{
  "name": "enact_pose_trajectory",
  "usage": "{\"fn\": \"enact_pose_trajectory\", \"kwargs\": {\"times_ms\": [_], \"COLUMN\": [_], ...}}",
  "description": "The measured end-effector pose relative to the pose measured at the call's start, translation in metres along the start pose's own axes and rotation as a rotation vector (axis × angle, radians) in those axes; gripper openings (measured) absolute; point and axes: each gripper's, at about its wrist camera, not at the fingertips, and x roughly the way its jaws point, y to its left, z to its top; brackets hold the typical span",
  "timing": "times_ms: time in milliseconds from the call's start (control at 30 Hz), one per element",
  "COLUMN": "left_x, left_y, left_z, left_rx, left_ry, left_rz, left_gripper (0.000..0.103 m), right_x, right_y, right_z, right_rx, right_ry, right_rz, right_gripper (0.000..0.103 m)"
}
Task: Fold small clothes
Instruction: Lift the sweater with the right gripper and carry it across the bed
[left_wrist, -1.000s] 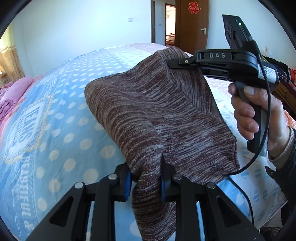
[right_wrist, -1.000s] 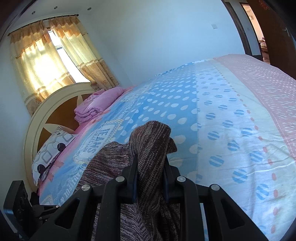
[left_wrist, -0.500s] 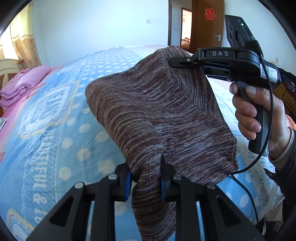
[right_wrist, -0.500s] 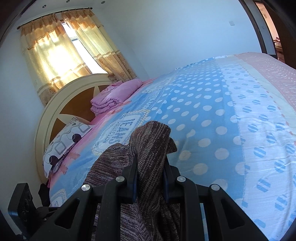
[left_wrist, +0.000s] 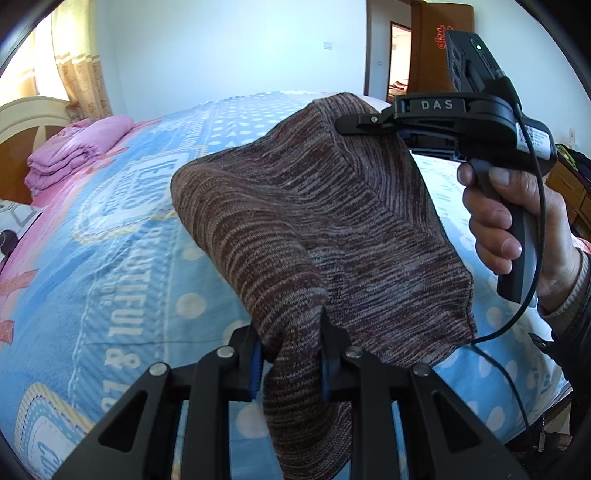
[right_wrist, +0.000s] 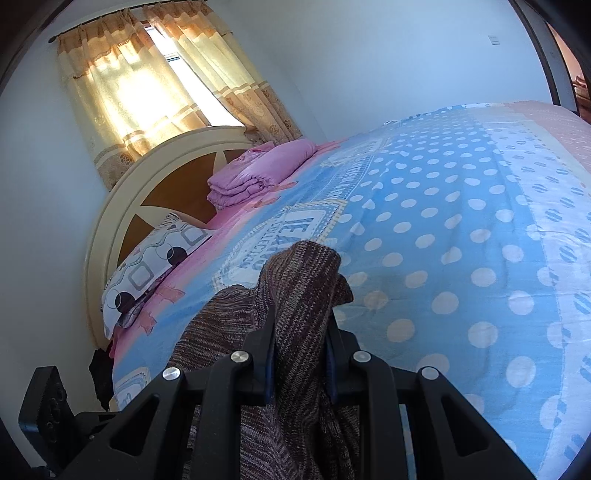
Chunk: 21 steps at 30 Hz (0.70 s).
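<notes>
**Brown knit held in the air over the bed by both grippers**

The bed fills most of both views, covered by a blue sheet with pale dots, a printed text panel and a pink band along one side. A rounded cream and wood headboard stands at its far end under a curtain lit from behind. By the headboard lie a folded pink quilt and a patterned pillow. In the left view a wooden door stands beyond the foot of the bed.

The knit, a brown and grey striped garment, hangs above the sheet, stretched between the two tools and sagging in a broad fold between them. Whether any part of it touches the bed cannot be told.

The left gripper is clenched on a bunched lower edge of the knit, cloth spilling down past the blue pads. The right gripper is likewise clamped on a thick fold of it, which rises in a hump above the jaws. In the left view that right tool pinches the knit's upper corner, and a hand grips its handle, a black cable trailing below.
</notes>
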Motion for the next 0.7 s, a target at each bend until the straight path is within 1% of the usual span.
{"fn": "enact_pose_trajectory", "kwargs": {"times_ms": [467,700], "left_x": [-0.018,-0.016], "left_y": [0.031,0.053], "left_z": [-0.019,-0.03], "left_rx": [-0.026,-0.067], "left_ry": [-0.013,-0.003], "left_rz": [0.101,0.128], "left_gripper": [0.024,0.024], "right_x": [0.051,0.082], "right_y": [0.045,0.072], "right_z": [0.005,0.002], "right_rx": [-0.057,-0.091], "right_ry": [0.065,0.111], "right_rz": [0.054,0.071], "right_gripper": [0.021,0.021]}}
